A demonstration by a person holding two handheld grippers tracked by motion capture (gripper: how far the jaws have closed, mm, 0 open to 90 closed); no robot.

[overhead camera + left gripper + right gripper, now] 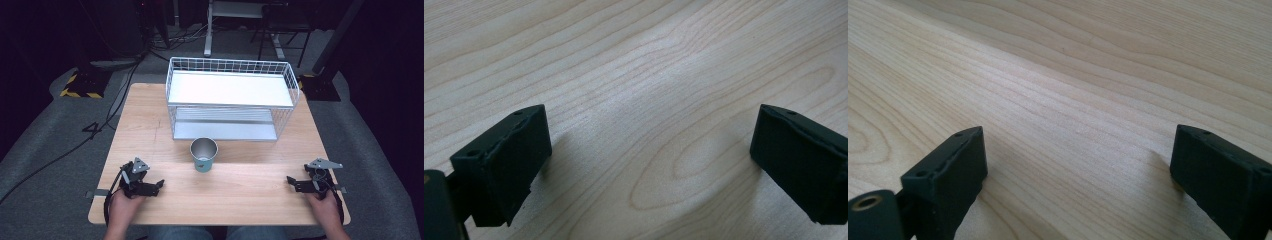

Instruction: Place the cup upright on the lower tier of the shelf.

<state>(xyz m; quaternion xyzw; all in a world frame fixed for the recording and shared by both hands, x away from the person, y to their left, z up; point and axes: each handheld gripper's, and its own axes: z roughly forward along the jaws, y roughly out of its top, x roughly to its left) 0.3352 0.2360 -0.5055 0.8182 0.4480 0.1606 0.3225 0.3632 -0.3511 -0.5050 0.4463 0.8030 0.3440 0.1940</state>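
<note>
1. The left tongs (159,184) are rested on the counter (150,130) near its front left corner; their jaws are seen wide apart in the left gripper view, with bare wood between them.
2. The right tongs (290,181) are laid near the front right corner, jaws likewise spread and nothing held.
3. Both tongs are pointed inward toward the middle, probably as a resting pose from which a reach can be started.
4. The cup (203,154) is stood upright at the middle of the counter, between the two tongs and well apart from each, just in front of the wire rack (295,92).
5. The cup is seen as a tapered round shape, its inside dull and metallic, its outer wall teal with a small mark.
6. The rack is made of thin white wire, with flat pale shelves above and below; it is set toward the back edge, its open face turned to the cup, seemingly so the cup can be slid or set inside.
7. The counter is of light wood with wavy grain.
</note>
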